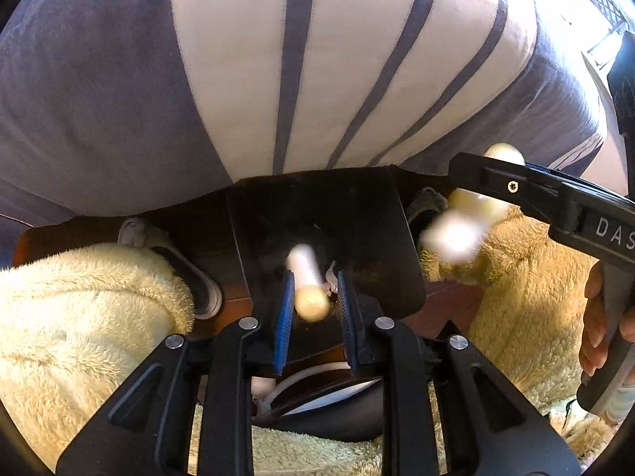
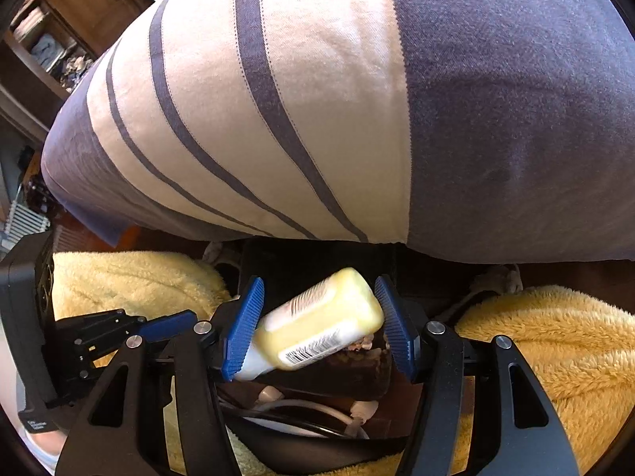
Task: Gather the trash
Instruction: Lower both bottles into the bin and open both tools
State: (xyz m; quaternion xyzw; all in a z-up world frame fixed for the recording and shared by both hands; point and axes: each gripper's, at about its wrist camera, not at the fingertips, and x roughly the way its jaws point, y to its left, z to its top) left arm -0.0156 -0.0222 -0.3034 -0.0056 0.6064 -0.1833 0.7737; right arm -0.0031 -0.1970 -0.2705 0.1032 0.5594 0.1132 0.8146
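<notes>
A striped shirt [image 1: 317,79], grey with broad white bands, fills the upper half of both wrist views, hanging over the scene below. Under it, fuzzy yellow trousers [image 1: 79,317] cover a leg on either side. Between the legs a black bin [image 1: 377,238] stands on a brown wood floor [image 1: 238,301], its mouth open toward the cameras, with brownish scraps just visible inside from the right wrist. Both tools point steeply down over it. The right gripper [image 2: 321,317] has its jaws at a middling width, clamped on a pale yellow bottle [image 2: 321,317] that lies slantwise between the blue pads [image 2: 244,325]: its white cap end rests low against one pad and its base is against the other, with barcode labels facing the camera. From the left wrist the same bottle shows as a bright blur past that tool's black finger, above the bin's right edge. A hand [image 1: 595,317] grips that tool's handle at the frame's right edge. The left gripper [image 1: 315,309] has its jaws narrow, closed about a small white tube [image 1: 305,269] with a cream cap, which points into the bin. The tube is blurred, so how firmly the pads press cannot be told. A scrap of crumpled white sits beside it at the far pad. A grey shoe [image 1: 170,261] sits at each side of the bin. Wooden shelves [image 2: 51,47] show at the right view's upper left.
</notes>
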